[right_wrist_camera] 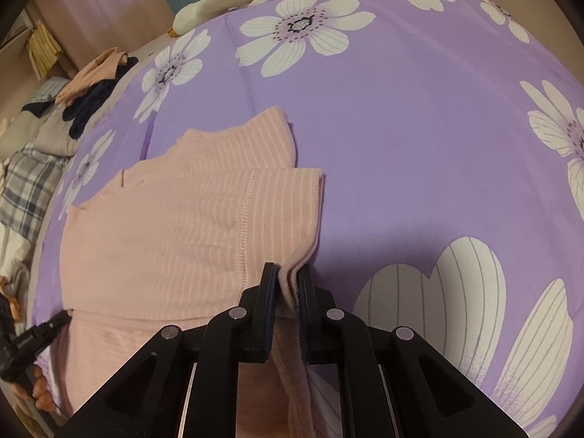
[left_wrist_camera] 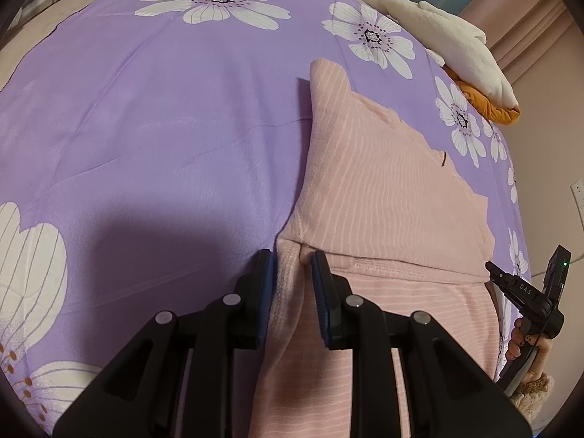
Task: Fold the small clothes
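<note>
A pink ribbed garment with thin white stripes (left_wrist_camera: 383, 189) lies partly folded on the purple flowered blanket (left_wrist_camera: 164, 127). My left gripper (left_wrist_camera: 292, 266) is shut on the garment's near left edge, fabric pinched between its blue pads. My right gripper (right_wrist_camera: 290, 273) is shut on the garment's (right_wrist_camera: 189, 219) near right corner, holding a doubled edge. The right gripper also shows at the right edge of the left wrist view (left_wrist_camera: 491, 266), and the left gripper at the left edge of the right wrist view (right_wrist_camera: 64, 315). A folded layer lies over the lower part.
A white and orange plush pile (left_wrist_camera: 456, 47) lies at the blanket's far right edge. In the right wrist view, a heap of peach and dark clothes (right_wrist_camera: 95, 84) and a plaid cloth (right_wrist_camera: 25, 186) lie off the blanket (right_wrist_camera: 419, 146) to the left.
</note>
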Demonstrator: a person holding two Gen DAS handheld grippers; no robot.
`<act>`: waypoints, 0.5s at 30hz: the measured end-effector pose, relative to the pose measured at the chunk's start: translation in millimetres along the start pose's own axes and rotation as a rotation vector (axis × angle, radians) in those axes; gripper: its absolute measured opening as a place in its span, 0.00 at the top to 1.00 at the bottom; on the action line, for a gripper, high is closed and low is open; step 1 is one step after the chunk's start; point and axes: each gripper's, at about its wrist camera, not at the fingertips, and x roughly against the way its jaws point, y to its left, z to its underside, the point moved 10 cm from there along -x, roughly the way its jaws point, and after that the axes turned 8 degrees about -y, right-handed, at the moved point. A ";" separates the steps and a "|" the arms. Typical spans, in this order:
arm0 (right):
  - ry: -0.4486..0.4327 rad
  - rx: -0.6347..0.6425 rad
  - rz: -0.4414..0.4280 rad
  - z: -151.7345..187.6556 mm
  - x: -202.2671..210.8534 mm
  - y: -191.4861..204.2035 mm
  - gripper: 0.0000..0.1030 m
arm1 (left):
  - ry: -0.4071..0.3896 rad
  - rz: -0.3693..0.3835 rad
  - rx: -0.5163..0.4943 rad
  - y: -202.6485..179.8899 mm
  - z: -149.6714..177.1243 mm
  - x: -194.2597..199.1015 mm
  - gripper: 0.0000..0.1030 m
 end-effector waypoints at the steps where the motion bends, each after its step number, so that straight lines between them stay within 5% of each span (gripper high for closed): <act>1: 0.000 0.000 0.000 -0.2 -0.2 0.1 0.93 | 0.000 0.000 0.000 0.3 0.0 0.0 0.77; 15: 0.001 0.003 0.003 -0.8 -0.6 0.9 0.93 | -0.006 0.001 -0.004 0.7 -1.2 -1.0 0.76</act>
